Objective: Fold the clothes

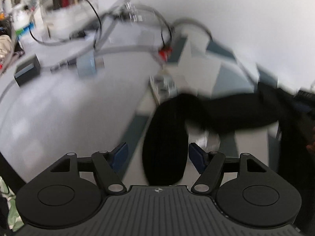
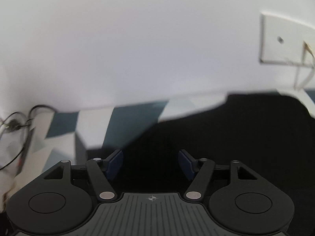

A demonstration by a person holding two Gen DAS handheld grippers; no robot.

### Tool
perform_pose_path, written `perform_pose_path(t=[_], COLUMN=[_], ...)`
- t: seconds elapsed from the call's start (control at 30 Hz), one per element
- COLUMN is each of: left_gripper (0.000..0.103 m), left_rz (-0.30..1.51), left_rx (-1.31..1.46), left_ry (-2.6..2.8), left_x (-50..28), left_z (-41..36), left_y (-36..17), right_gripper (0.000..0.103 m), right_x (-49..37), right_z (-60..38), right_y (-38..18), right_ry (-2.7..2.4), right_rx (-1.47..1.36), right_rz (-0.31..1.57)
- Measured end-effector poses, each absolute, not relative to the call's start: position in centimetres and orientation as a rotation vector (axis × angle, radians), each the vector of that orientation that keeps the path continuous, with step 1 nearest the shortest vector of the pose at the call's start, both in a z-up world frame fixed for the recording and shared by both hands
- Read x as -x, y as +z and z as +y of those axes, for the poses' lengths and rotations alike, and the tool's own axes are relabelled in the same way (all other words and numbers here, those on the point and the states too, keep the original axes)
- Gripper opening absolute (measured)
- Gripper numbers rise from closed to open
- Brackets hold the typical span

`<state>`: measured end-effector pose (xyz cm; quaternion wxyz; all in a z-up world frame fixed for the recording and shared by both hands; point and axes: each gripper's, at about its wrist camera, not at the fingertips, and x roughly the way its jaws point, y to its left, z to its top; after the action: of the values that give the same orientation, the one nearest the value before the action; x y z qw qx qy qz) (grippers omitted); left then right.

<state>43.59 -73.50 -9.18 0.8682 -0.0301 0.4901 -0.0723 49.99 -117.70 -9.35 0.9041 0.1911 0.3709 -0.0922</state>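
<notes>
L gripper: jaws apart, blue pads clear of cloth on both sides. A rolled or bunched end of the black garment sits in the gap betw. them, not pinched. L view heavily blurred, so contact at the edges can't be ruled out fully.

R gripper: jaws apart, nothing clamped. Black fabric lies under and ahead of the pads; whether they touch it, can't tell.

Garment location: spread on the blue-and-white patterned cover, a strip running from the L gripper toward the upper right in the L view, and a broad dark mass filling the lower right of the R view. Shape of garment not readable; too dark.

Beyond: pale floor w/ cables, a small dark box, a red-tipped connector. White wall behind, w/ a wall plate.

Step in hand, est.: between grips. Both tools free, cloth loose, fold not complete.

Next move needs: pick an edge or corner per side, close on a single layer, lift evenly. Risk: dark fabric hides layers; could grab a double thickness.
</notes>
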Motion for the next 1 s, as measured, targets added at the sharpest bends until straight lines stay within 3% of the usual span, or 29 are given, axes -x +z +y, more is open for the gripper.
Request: perform_pose_path(t=[0.1, 0.13, 0.17, 0.2, 0.4, 0.57, 1.0], left_gripper=[0.068, 0.063, 0.020, 0.004, 0.003, 0.003, 0.003], left_rz=[1.032, 1.011, 0.999, 1.008, 0.834, 0.666, 0.585], left_rx=[-0.027, -0.053, -0.074, -0.077, 0.026, 0.172, 0.244], left_ry=[-0.152, -0.154, -0.156, -0.158, 0.003, 0.056, -0.132], left_x=[-43.3, -43.2, -43.2, -43.4, -43.2, -44.1, -45.9], left_z=[-74.8, -75.1, -75.4, -75.5, -72.8, -71.4, -80.7], left_y=[-10.7, -10.7, -10.7, -10.6, -5.1, 1.2, 6.2], right_gripper=[0.060, 0.061, 0.063, 0.064, 0.065, 0.072, 0.072], right_x=[-46.7, -45.6, -44.9, -44.5, -42.8, -42.8, -41.8], right_z=[-117.7, -117.7, -117.8, -117.9, -118.5, -119.8, -119.3], right_y=[-9.6, -9.7, -9.7, -9.8, -8.7, -7.5, -8.5], right_ry=[-0.201, -0.204, -0.208, -0.209, -0.198, -0.184, -0.187], right_rx=[-0.435, -0.449, -0.456, -0.455, -0.465, -0.507, -0.482], right_rz=[0.775, 0.778, 0.783, 0.791, 0.792, 0.762, 0.883])
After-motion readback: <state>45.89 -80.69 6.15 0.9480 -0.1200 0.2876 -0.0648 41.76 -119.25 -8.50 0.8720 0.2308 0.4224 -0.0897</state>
